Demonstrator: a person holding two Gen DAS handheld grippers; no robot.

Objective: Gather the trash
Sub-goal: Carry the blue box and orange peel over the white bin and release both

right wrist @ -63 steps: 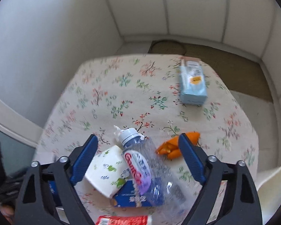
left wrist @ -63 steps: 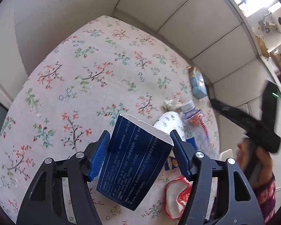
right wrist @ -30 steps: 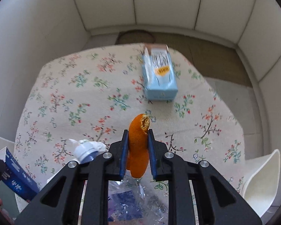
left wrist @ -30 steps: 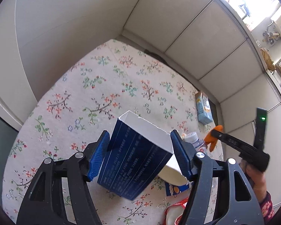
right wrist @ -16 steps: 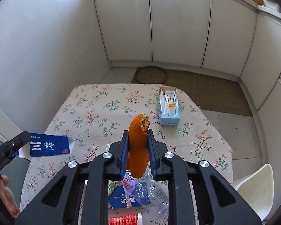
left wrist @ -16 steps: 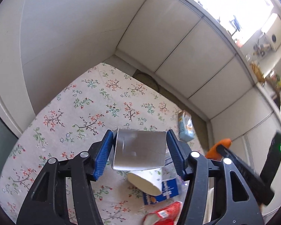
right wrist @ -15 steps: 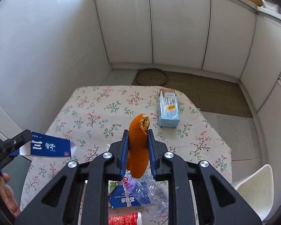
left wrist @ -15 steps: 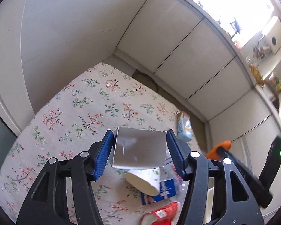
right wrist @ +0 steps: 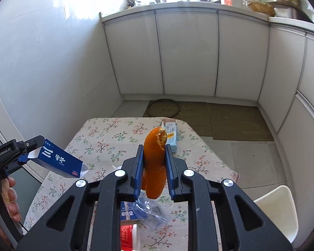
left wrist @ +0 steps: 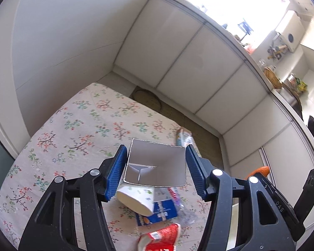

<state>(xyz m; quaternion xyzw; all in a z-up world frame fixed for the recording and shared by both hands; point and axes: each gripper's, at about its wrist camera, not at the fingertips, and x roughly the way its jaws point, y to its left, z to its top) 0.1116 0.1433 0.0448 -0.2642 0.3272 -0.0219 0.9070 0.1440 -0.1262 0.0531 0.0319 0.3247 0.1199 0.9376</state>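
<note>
My left gripper (left wrist: 156,168) is shut on an open dark blue carton (left wrist: 157,169), held high above the floral table (left wrist: 77,125), its open mouth facing the camera. In the right wrist view the same carton (right wrist: 59,160) sticks out of the left gripper at the left edge. My right gripper (right wrist: 153,163) is shut on an orange peel (right wrist: 155,161), held high over the table (right wrist: 106,138). The peel's tip (left wrist: 261,170) shows at the right in the left wrist view.
On the table lie a paper cup (left wrist: 136,198), a blue wrapper (left wrist: 161,212), a crushed clear bottle (left wrist: 184,209), a red packet (left wrist: 161,238) and a light blue milk carton (right wrist: 170,135). A white chair (right wrist: 276,207) stands right of the table. White cabinets ring the room.
Both grippers have risen well above the table. The left one tipped the blue carton so its open end faces the camera. The right one closed on the orange peel and lifted it.
</note>
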